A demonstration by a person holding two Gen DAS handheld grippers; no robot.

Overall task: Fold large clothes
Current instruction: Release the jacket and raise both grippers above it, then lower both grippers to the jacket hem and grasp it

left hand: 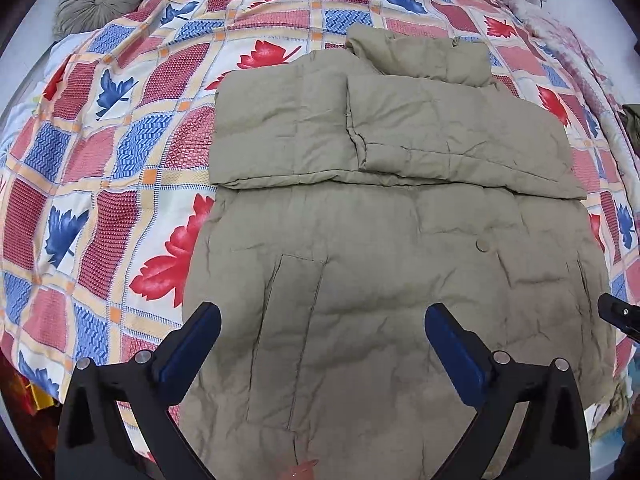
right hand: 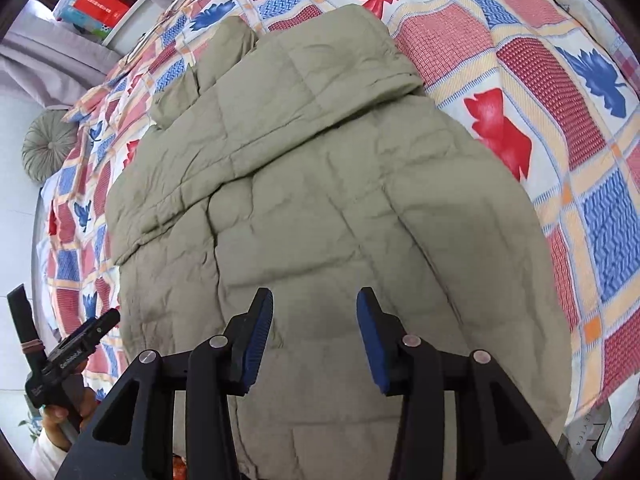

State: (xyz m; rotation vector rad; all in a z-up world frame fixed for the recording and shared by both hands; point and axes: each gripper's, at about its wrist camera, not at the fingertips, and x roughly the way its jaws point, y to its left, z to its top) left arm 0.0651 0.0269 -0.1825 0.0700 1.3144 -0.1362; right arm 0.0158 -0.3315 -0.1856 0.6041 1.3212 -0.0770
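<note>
Padding makes the khaki quilted jacket bulky yet probably light: soft, springy, with a smooth shell that may slip, so a fold will likely puff back unless pressed. It lies spread across the middle of the bed, collar toward the far edge, both sleeves folded over the chest, hem at the near edge. Best hold, I judge, is the two hem corners, pinching shell and filling together. Left tongs stand wide open over the hem, empty. Right tongs stand half open above the jacket's lower part, gripping nothing. No containers hold anything relevant.
</note>
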